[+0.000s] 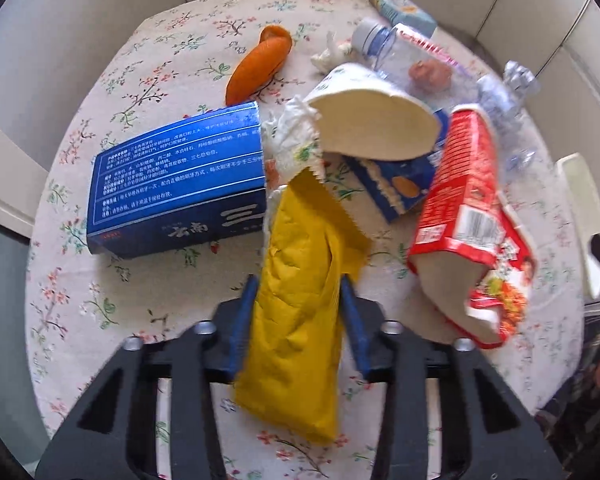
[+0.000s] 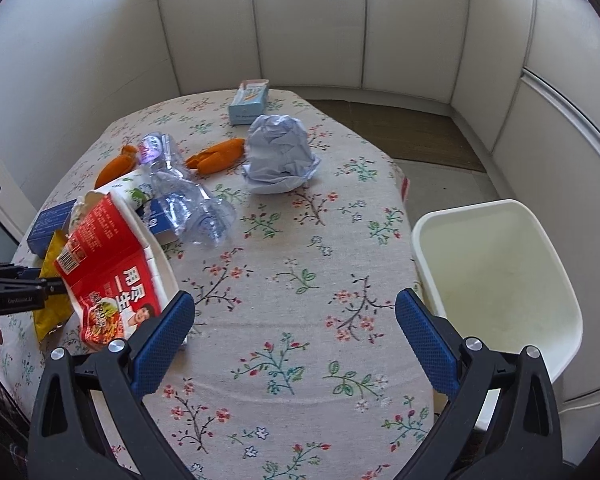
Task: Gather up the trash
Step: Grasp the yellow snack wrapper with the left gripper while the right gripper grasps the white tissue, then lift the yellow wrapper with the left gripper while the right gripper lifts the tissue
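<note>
My left gripper (image 1: pixel 299 286) is shut on a yellow snack wrapper (image 1: pixel 300 320), which hangs between the blue pads above the floral tablecloth (image 1: pixel 100 312). The wrapper also shows in the right wrist view (image 2: pixel 50 280), held by the left gripper (image 2: pixel 40 280). Beyond it lie a blue box (image 1: pixel 180 184), a white paper cup (image 1: pixel 376 124), a red noodle cup (image 1: pixel 468 216), a crushed clear bottle (image 1: pixel 396 52) and crumpled tissue (image 1: pixel 296 136). My right gripper (image 2: pixel 294 316) is open and empty over the table. A white bin (image 2: pixel 496 276) stands at the table's right edge.
Two orange peels (image 2: pixel 220 156) (image 2: pixel 114 168), a crumpled pale blue paper (image 2: pixel 280 152), a crushed bottle (image 2: pixel 188 196) and a small light blue carton (image 2: pixel 249 102) lie on the table. White wall panels surround it. Floor shows beyond the far right.
</note>
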Tool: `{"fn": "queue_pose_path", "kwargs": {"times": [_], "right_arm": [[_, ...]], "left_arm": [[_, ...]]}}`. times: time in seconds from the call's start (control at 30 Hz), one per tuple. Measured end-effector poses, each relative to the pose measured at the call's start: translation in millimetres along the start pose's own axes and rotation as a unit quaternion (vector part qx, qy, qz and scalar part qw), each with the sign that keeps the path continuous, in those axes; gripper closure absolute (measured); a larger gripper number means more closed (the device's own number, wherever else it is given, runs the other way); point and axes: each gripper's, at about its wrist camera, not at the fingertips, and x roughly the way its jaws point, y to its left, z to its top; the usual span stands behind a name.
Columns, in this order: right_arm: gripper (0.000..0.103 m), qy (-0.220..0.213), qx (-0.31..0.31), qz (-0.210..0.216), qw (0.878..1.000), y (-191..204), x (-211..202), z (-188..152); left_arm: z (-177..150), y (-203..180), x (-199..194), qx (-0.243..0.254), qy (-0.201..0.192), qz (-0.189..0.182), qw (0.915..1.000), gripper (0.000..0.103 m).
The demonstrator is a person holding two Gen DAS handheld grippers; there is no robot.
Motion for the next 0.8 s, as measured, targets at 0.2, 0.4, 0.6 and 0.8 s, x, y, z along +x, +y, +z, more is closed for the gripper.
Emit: {"fn": "queue_pose_path", "kwargs": {"times": [0.2,0.4,0.6,0.8], "right_arm": [[0.006,0.017,0.014,0.055,0.998,11,-4,13],[0.006,0.016,0.002,0.105,0.994,60,-13,54],[0.006,0.067,0.004,0.155,0.986,137,1,89],[0.036,0.151,-0.008,0.143,0.978,199,53,96]], "left_arm": [[-14,2,-32,-0.041,-0.044,-0.049,0.997,0.096],[-12,23,-79,-0.087,-0.124,-0.07,0.986,0.097],[-2,50,-127,-0.134,-0.211,-0.042,0.9673,0.097],[-2,81,-138,-0.176,-0.232,-0.051,0.9553,0.097]]}}
